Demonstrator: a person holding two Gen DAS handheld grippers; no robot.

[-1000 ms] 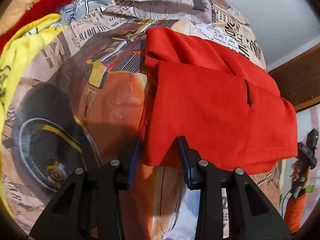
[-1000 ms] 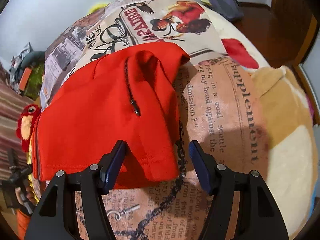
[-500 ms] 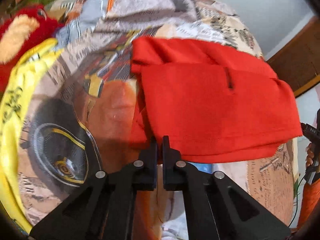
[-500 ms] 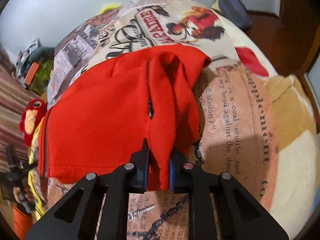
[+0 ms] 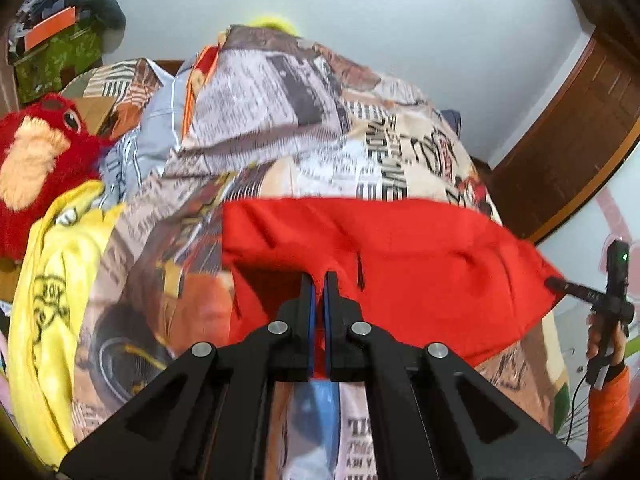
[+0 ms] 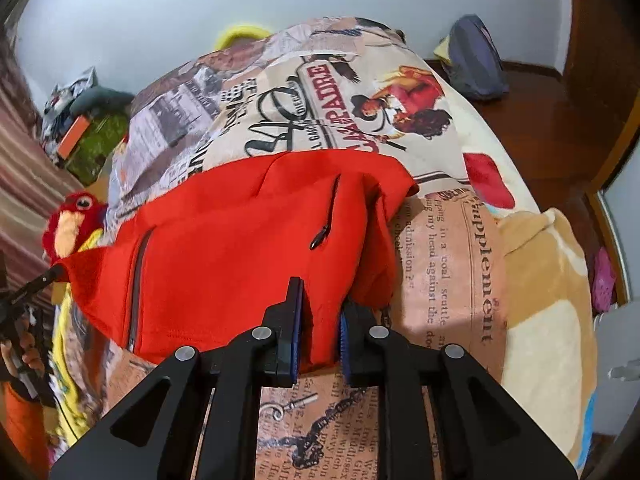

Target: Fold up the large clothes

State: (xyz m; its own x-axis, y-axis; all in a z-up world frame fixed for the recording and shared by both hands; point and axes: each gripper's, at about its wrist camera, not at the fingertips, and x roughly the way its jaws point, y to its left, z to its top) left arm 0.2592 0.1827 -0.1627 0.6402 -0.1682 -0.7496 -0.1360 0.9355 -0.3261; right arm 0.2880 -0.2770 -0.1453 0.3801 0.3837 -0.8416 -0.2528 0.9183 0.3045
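Observation:
A red garment [image 5: 404, 256] with zip pockets lies partly folded on a bed with a newspaper-print cover [image 5: 304, 136]. My left gripper [image 5: 318, 292] is shut on the near hem at its left corner and holds it lifted off the bed. The same red garment [image 6: 224, 248] shows in the right wrist view. My right gripper [image 6: 320, 312] is shut on a thick fold of the hem at the right corner, raised too. The other gripper shows at each view's edge, pinching the far corner.
A red plush bird [image 5: 36, 160] and a yellow cloth [image 5: 48, 288] lie left of the garment. A green box [image 5: 52, 60] stands at the back left. A grey bag [image 6: 476, 60] lies on the wooden floor. A cream blanket [image 6: 552, 288] covers the bed's right side.
Both grippers went from open at the hem to shut on it, then lifted the front edge up and toward the back of the bed. The views tilted upward.

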